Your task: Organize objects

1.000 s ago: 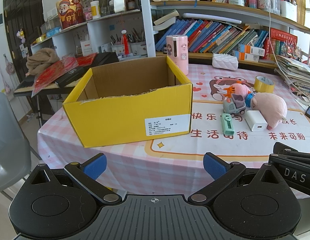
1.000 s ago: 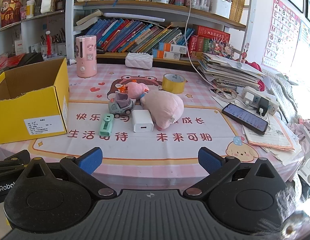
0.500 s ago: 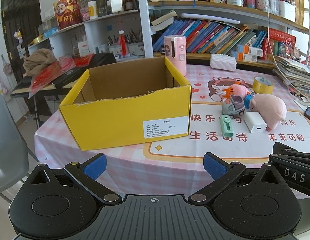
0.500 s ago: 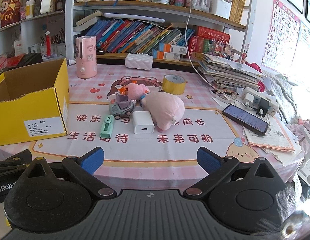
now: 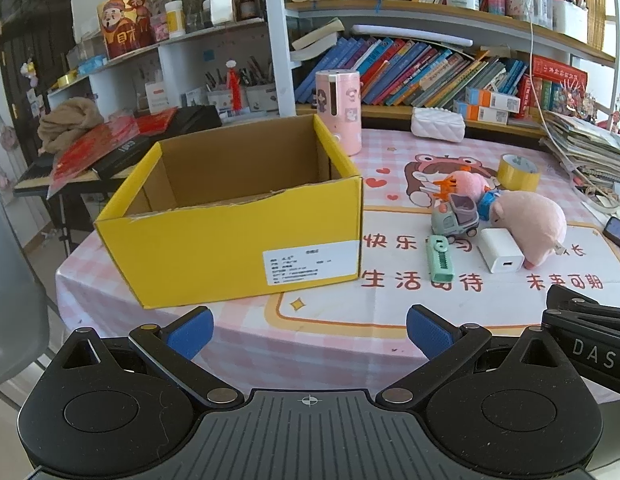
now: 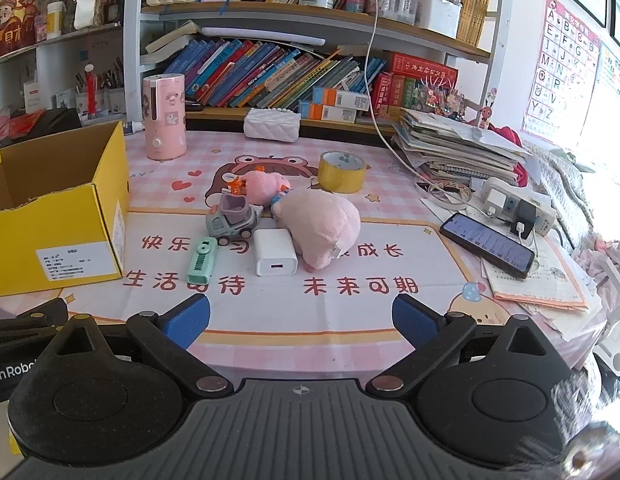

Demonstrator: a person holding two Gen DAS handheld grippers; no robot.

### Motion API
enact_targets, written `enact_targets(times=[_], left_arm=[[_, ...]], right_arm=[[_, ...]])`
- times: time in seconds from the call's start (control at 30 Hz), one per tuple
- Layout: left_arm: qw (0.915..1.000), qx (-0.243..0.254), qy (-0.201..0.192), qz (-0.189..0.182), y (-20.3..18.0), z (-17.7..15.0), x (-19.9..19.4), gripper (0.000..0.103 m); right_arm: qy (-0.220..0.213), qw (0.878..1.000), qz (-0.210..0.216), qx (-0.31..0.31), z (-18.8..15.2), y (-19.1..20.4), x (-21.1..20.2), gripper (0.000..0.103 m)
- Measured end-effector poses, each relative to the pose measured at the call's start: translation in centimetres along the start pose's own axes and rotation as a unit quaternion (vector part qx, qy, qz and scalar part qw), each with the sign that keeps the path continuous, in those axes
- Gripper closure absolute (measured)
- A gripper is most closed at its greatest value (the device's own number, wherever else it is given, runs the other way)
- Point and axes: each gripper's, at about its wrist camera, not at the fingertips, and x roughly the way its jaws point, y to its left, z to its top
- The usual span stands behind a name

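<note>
Both the left tool [image 5: 310, 326] and right tool [image 6: 301, 316] hang spread apart, holding nothing, short of the worktop [image 6: 350, 320]. Beside the yellow cardboard box [image 5: 233, 240] lie 5 small items. The pink plush pig [image 6: 320, 224] looks soft and light: pinch its body. The white charger [image 6: 274, 257] looks rigid and smooth: grip its flat sides.

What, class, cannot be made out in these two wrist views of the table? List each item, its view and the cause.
1. Yellow box floor, left wrist view: hidden by its front wall.
2. Box label text, both views: too small.
3. Phone, left wrist view: cut off by the edge.
4. Small pink toy, right wrist view: partly behind the toy car.
</note>
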Motion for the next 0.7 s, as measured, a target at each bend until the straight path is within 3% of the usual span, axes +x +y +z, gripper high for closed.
enact_targets(times=[0.4, 0.7], left_arm=[[0.9998, -0.006, 0.012, -0.013, -2.3, 1.3, 1.8, 0.0], [0.9992, -0.016, 0.028, -0.022, -5.6, 3.0, 4.2, 0.0]], right_arm=[[0.011, 0.999, 0.039, -0.008, 1.4, -2.2, 3.1, 0.014], [0.012, 0.998, 0.062, -0.024, 3.6, -4.8, 7.1, 0.014]])
